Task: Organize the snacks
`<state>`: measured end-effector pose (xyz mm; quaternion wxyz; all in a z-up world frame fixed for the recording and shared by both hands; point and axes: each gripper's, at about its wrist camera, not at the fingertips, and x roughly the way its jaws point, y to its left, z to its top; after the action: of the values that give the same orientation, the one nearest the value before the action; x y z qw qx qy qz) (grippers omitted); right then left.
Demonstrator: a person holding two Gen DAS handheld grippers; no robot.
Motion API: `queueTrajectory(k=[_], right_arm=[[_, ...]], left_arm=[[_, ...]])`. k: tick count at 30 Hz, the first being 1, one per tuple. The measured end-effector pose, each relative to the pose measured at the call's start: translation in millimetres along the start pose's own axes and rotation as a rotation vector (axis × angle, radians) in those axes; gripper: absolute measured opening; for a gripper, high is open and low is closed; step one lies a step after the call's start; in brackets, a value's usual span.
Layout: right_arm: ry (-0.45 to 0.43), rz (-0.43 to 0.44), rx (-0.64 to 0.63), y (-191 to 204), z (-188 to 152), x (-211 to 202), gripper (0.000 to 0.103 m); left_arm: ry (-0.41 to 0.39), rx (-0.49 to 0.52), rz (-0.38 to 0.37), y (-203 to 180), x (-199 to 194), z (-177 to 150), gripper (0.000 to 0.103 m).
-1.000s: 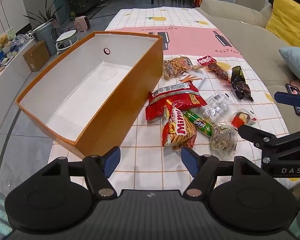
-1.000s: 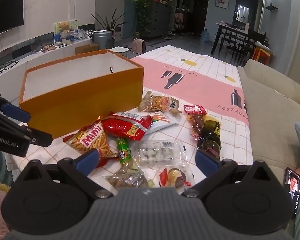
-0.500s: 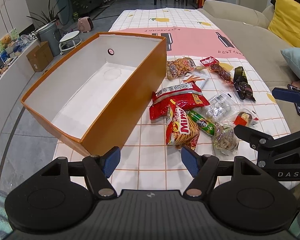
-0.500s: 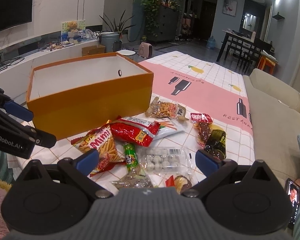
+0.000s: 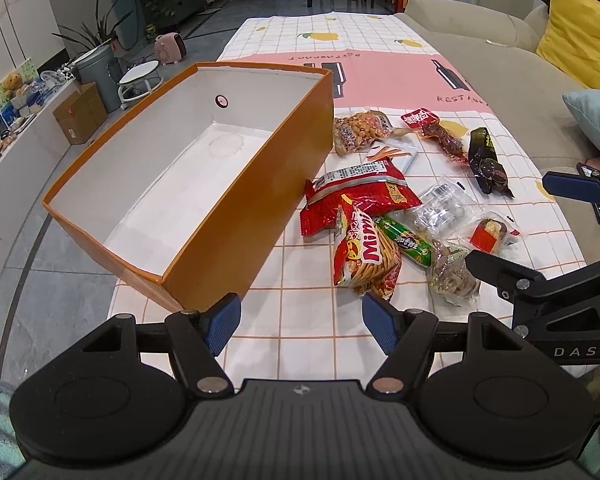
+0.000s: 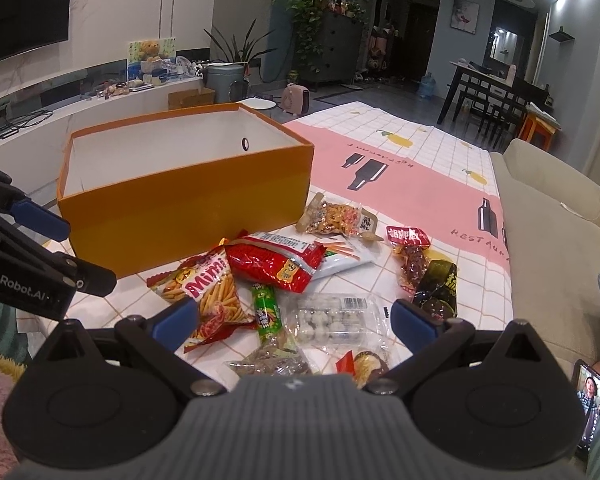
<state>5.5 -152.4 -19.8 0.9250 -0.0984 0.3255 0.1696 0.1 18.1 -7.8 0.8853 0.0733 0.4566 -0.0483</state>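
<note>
We see a large orange cardboard box [image 5: 235,216] with a white inside, standing open and empty on the table with the checked white and pink cloth [image 5: 308,312]. All places below are given from this box.

The snacks lie in a loose heap on the cloth just beside the long right wall of the box, none of them inside it. Nearest to the box is a red crinkled foil bag [image 5: 356,196], almost touching the wall. In front of it lies a red and yellow bag with the word "Mimi" [image 5: 364,252], and next to that a green stick-shaped packet [image 5: 406,242]. Farther from the box are a clear plastic pack of small white balls [image 6: 334,320], a dark green packet [image 5: 486,160] and a clear bag of mixed nuts [image 5: 360,130], this last one close to the far corner of the box.

Our left tool [image 5: 302,322] hovers over the bare cloth at the near corner of the box, its jaws spread and holding nothing. Our right tool [image 6: 293,318] hangs above the heap of snacks, also released, with nothing pressed between its blue pads [image 6: 177,318].
</note>
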Motion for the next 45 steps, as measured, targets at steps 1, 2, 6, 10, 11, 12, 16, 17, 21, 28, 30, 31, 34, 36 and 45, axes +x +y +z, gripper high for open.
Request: queueTrajectory(k=[1, 2, 6, 10, 11, 12, 16, 17, 21, 28, 30, 31, 34, 36, 45], right_arm=[[0.001, 0.0, -0.001, 0.6, -0.1, -0.3, 0.099], [0.002, 0.0, -0.003, 0.9, -0.3, -0.3, 0.099], [0.003, 0.001, -0.01, 2.6, -0.2, -0.6, 0.099], [0.008, 0.001, -0.019, 3.4, -0.8, 1.2, 0.099], [0.011, 0.001, -0.022, 3.8, -1.1, 2.0, 0.099], [0.014, 0.0, -0.025, 4.0, -1.5, 2.4, 0.099], [0.015, -0.001, -0.026, 4.2, -1.8, 2.5, 0.099], [0.015, -0.002, -0.025, 4.3, -1.9, 2.7, 0.099], [0.021, -0.004, -0.024, 4.1, -2.8, 3.8, 0.099], [0.021, -0.005, -0.026, 3.4, -3.2, 4.4, 0.099], [0.023, -0.006, -0.025, 3.4, -3.0, 4.4, 0.099], [0.023, -0.007, -0.026, 3.3, -2.9, 4.8, 0.099], [0.024, -0.007, -0.026, 3.3, -2.9, 4.8, 0.099], [0.026, -0.007, -0.029, 3.4, -3.0, 5.2, 0.099], [0.039, -0.006, -0.029, 3.8, -4.9, 7.8, 0.099]], left_arm=[[0.0, 0.001, 0.0, -0.1, 0.0, -0.2, 0.082], [0.0, 0.003, -0.001, -0.4, 0.1, -0.2, 0.082], [-0.001, 0.003, -0.001, -0.6, 0.2, -0.3, 0.082], [0.0, 0.002, 0.0, -0.8, 0.2, 0.0, 0.082], [0.0, 0.002, 0.0, -0.8, 0.2, 0.0, 0.082], [0.0, 0.002, 0.0, -1.1, 0.2, 0.2, 0.082], [0.001, 0.006, -0.001, -1.3, 0.0, 0.1, 0.082], [0.001, 0.007, -0.001, -1.5, -0.2, 0.1, 0.082], [0.0, 0.008, -0.004, -1.6, -0.8, 0.2, 0.082], [0.001, 0.01, -0.005, -1.4, -1.4, 0.5, 0.082], [0.001, 0.013, -0.006, -1.8, -1.4, 0.7, 0.082], [0.001, 0.013, -0.007, -2.0, -1.3, 0.9, 0.082], [0.0, 0.013, -0.01, -1.8, -2.1, 0.8, 0.082], [0.0, 0.011, -0.013, -1.0, -2.3, 0.6, 0.082], [-0.002, 0.023, -0.065, -4.0, -2.7, 3.1, 0.08]])
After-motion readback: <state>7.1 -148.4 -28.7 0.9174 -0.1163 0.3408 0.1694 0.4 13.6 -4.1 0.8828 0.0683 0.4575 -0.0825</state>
